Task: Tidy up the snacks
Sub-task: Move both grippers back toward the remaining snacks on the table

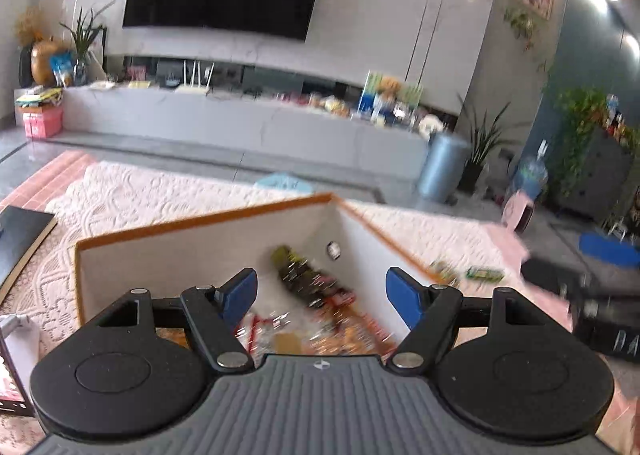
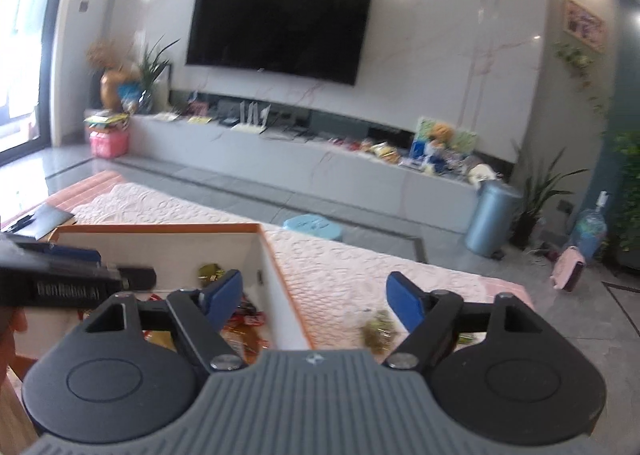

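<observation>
A living room with a wall television and a long grey cabinet lies beyond a pale quilted cover where an orange-rimmed white box sits. The left gripper hangs over the box, jaws wide and empty; ahead of and below them lie blurred snack packets, dark, red and orange. The right gripper straddles the box's right wall, jaws apart with nothing gripped. A greenish packet lies on the cover below its right jaw. Probably next: lower onto it squarely, close on its middle, then lift clear of the rim
</observation>
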The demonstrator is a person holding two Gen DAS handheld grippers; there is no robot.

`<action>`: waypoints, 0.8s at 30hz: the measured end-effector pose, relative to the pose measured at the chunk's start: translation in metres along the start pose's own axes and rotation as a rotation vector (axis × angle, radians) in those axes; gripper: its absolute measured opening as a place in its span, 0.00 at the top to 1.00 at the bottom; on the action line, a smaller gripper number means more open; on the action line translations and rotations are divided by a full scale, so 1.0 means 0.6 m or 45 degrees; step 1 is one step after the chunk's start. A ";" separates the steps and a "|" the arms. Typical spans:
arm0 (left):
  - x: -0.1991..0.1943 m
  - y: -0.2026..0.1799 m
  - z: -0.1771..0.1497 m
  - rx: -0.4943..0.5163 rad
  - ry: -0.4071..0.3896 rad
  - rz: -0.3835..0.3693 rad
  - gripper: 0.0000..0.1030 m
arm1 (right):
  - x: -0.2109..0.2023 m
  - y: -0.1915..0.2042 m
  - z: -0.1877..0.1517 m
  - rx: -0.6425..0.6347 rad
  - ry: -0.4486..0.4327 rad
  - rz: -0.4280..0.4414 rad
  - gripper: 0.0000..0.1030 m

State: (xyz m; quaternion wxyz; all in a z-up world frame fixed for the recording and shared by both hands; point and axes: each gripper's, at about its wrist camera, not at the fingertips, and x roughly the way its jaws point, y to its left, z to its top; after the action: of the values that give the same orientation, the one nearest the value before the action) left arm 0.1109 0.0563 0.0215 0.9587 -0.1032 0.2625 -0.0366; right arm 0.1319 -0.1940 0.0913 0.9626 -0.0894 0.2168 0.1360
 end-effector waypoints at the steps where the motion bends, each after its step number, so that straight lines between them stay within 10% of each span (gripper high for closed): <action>1: -0.003 -0.009 -0.001 0.005 -0.014 -0.015 0.16 | -0.010 -0.009 -0.007 0.012 -0.012 -0.009 0.20; 24: 0.047 -0.237 -0.081 0.425 0.204 -0.237 0.22 | -0.045 -0.195 -0.182 0.316 0.182 -0.213 0.07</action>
State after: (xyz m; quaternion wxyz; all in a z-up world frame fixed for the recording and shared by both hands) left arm 0.1083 -0.0947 -0.0025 0.9311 0.0365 0.3174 -0.1763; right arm 0.1005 -0.3359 0.0193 0.9563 0.0029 0.2917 0.0209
